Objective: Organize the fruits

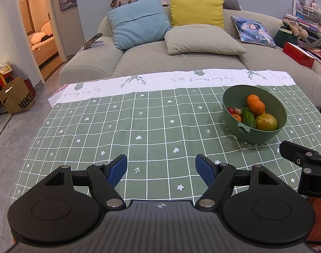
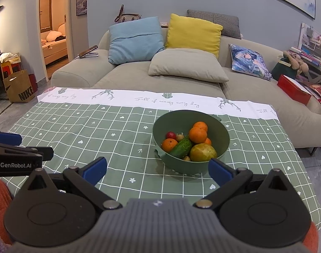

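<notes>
The tablecloth [image 2: 110,139] is matt printed cloth, slightly wrinkled. The bowl [image 2: 220,130] looks like smooth matt plastic. The cucumber [image 2: 181,147] has bumpy, faintly glossy skin; the oranges [image 2: 198,135] are dimpled. Both grippers [image 1: 161,169] [image 2: 157,167] are matt black plastic with metal pins and blue ribbed pads [image 1: 118,169]. The sofa [image 2: 126,73] is soft cloth.

A: What did I log for the fruit?

B: I noted a green bowl [image 2: 220,130] standing upright on the checked tablecloth [image 2: 97,126], toward its far right part. Inside it I saw two oranges [image 2: 198,134] stacked at the back, a third orange [image 2: 169,144] at the front left, a cucumber [image 2: 182,147] lying tilted across the middle, a yellow-green mango [image 2: 203,152] at the front right, and a small red fruit [image 2: 171,135] behind.

A: Anything outside it?

B: I recorded none.
</notes>
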